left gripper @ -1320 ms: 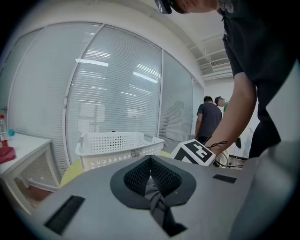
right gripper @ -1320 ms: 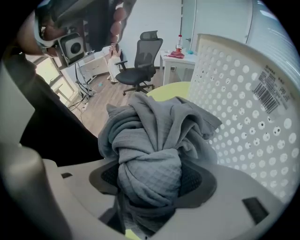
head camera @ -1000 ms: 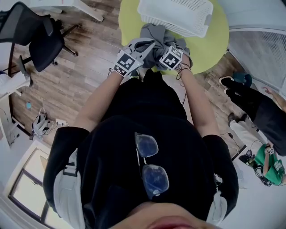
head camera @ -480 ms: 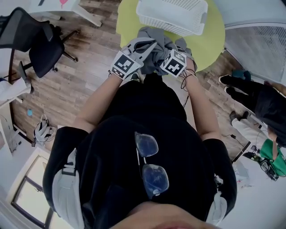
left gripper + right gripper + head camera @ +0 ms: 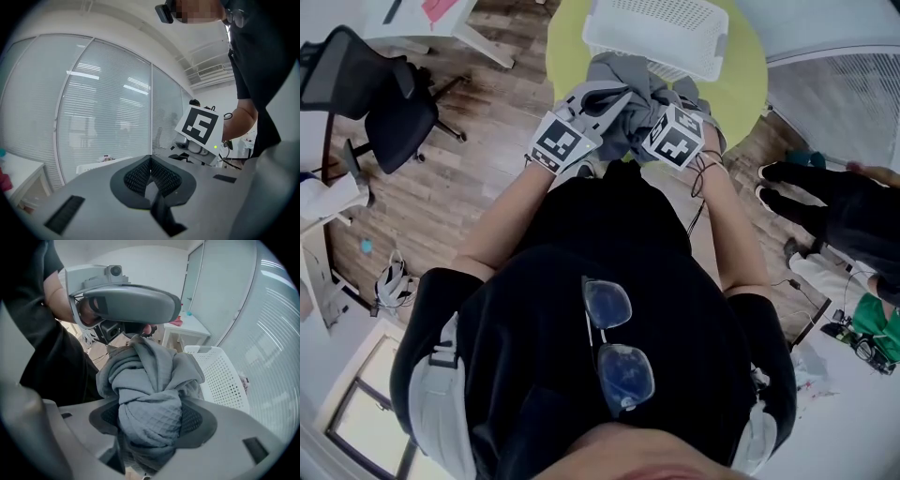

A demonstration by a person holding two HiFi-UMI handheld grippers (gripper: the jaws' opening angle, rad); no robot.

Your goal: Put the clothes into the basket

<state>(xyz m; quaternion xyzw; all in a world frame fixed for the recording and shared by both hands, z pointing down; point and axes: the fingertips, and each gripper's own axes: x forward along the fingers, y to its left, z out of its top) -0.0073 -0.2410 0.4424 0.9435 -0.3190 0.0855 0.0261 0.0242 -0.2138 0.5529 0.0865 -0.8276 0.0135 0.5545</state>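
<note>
A bundle of grey waffle-knit clothes (image 5: 150,380) is pinched between the pads of my right gripper (image 5: 150,420), which is shut on it. In the head view the same bundle of clothes (image 5: 630,92) hangs over the near edge of the round yellow-green table (image 5: 745,80), just in front of the white perforated basket (image 5: 656,33). The basket (image 5: 220,376) lies behind and to the right of the bundle. My left gripper (image 5: 605,101) sits beside the clothes, against the bundle's top left. Its jaws (image 5: 150,164) are shut with no cloth between them, and it points up at the glass wall.
A black office chair (image 5: 375,89) stands on the wood floor to the left. A person in dark clothes (image 5: 848,211) is at the right. A small white desk (image 5: 185,331) stands beyond the basket, by a glass wall with blinds (image 5: 108,117).
Both grippers and the bundle have drifted slightly to the right, still over the table edge. The grip on the clothes is unchanged. The person at the right has shifted.
</note>
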